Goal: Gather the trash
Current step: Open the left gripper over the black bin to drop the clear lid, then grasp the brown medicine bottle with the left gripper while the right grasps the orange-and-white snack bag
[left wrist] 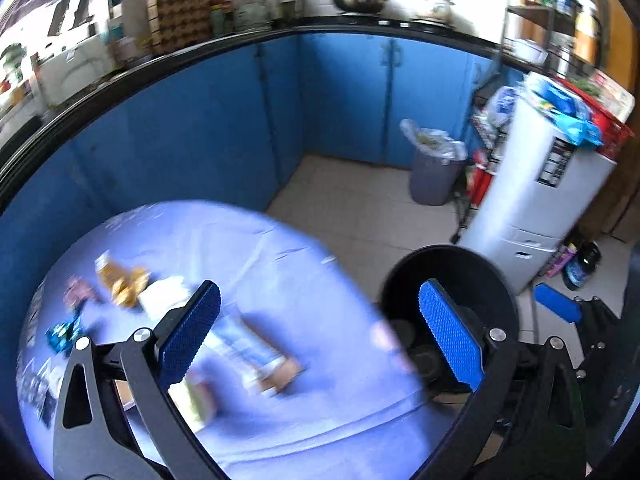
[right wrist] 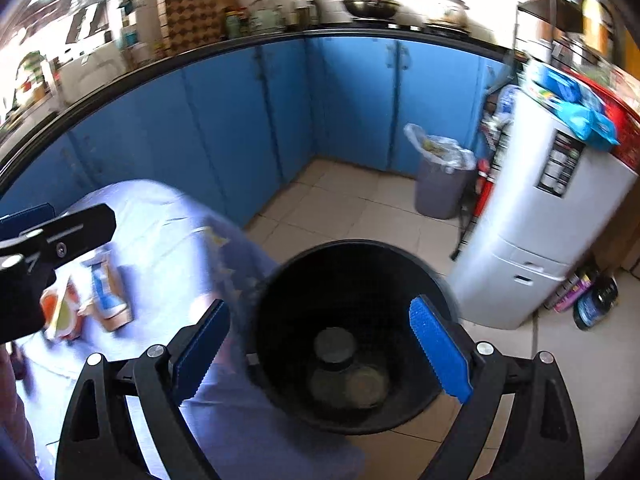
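A table with a lavender cloth carries scattered trash: a yellow wrapper, a pink wrapper, a teal wrapper, a blue-and-white carton and a green-white packet. My left gripper hovers over the carton, jaws wide open with nothing pressed between them. Beside the table on the floor stands a black bin with a few round items at its bottom. Over this bin my right gripper is open and holds nothing. The carton and an orange packet also show in the right wrist view, blurred.
Blue cabinets under a black countertop wrap the back and left. A grey lined bin stands in the corner beside a white fridge. Bottles sit on the tiled floor by the fridge.
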Action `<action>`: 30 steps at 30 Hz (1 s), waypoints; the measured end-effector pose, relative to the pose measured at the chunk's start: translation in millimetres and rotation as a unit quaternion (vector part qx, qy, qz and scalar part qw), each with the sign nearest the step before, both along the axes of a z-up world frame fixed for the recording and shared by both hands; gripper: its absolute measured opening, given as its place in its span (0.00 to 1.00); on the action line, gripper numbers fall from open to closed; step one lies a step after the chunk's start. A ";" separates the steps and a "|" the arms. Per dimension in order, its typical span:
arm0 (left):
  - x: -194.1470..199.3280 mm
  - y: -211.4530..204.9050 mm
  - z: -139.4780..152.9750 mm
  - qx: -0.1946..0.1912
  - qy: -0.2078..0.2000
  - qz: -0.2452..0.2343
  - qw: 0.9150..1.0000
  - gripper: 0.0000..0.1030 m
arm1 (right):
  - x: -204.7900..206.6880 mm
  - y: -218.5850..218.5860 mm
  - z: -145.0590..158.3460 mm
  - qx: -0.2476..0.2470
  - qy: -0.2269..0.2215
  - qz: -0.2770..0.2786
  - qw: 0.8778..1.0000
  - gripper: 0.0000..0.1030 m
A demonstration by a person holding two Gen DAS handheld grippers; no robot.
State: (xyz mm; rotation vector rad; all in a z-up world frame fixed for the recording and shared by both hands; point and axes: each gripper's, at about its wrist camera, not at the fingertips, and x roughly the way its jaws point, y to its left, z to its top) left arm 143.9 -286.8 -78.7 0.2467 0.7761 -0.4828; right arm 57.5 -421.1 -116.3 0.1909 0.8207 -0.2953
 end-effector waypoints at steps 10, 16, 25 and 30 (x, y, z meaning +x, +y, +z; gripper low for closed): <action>-0.3 124.7 -12.4 0.011 0.018 0.129 0.991 0.95 | 22.4 99.3 6.1 -0.004 0.001 0.119 0.993 0.86; -11.0 199.3 -20.0 0.005 0.031 0.205 0.978 0.95 | 27.7 144.1 3.3 -0.006 0.010 0.168 0.986 0.86; -27.5 261.5 -52.1 0.006 0.070 0.262 0.963 0.95 | 37.5 195.7 -5.2 -0.010 0.029 0.220 0.975 0.86; -26.7 265.9 -69.2 0.005 0.092 0.258 0.962 0.95 | 56.5 211.7 -15.0 -0.010 0.048 0.230 0.972 0.86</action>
